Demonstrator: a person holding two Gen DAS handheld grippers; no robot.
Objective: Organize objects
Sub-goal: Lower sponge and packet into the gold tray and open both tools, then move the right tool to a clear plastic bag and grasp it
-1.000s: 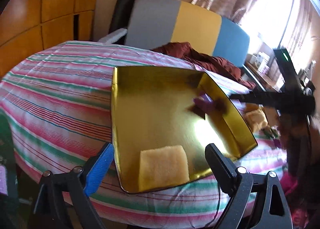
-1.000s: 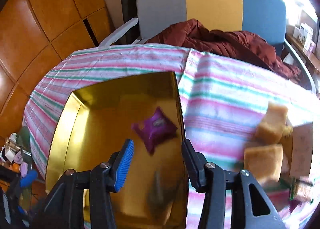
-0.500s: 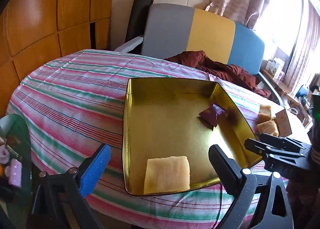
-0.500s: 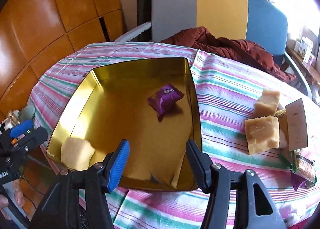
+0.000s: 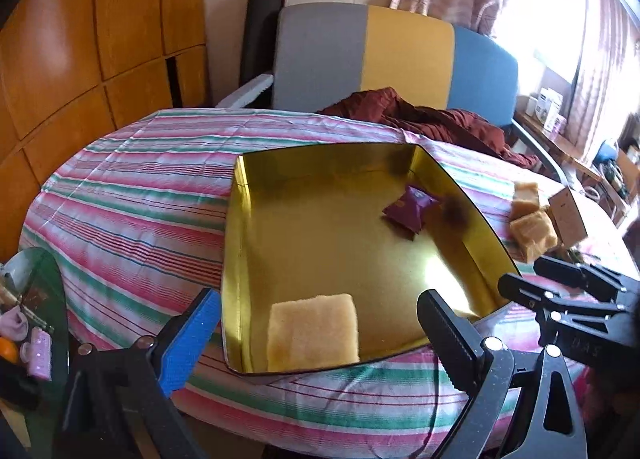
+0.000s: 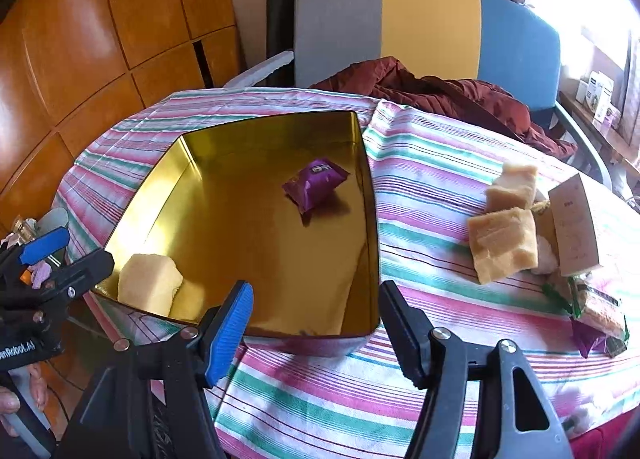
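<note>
A gold tin tray point(image 5: 240, 259) point(image 6: 370, 219) lies on the striped tablecloth. In it are a purple snack packet point(image 5: 410, 205) point(image 6: 316, 181) near the far right side and a yellow sponge point(image 5: 312, 333) point(image 6: 148, 285) at the near left corner. My left gripper point(image 5: 316, 315) stands wide open at the tray's near edge, nothing between its fingers. My right gripper point(image 6: 316, 305) hangs over the tray's near right corner, its jaws opening and empty. Two more yellow sponges point(image 6: 502, 249) point(image 5: 532, 233) lie on the cloth right of the tray.
A paper card point(image 6: 574, 229) and wrapped snack packets point(image 6: 598, 311) lie at the table's right edge. A dark red garment point(image 6: 440, 95) drapes over the far side by a grey, yellow and blue chair point(image 6: 428, 27). A side shelf with small items point(image 5: 36, 343) stands left.
The right gripper let go of the purple packet, which now rests in the tray, and drew back toward the near edge with jaws wider. The left gripper pulled back a little.
</note>
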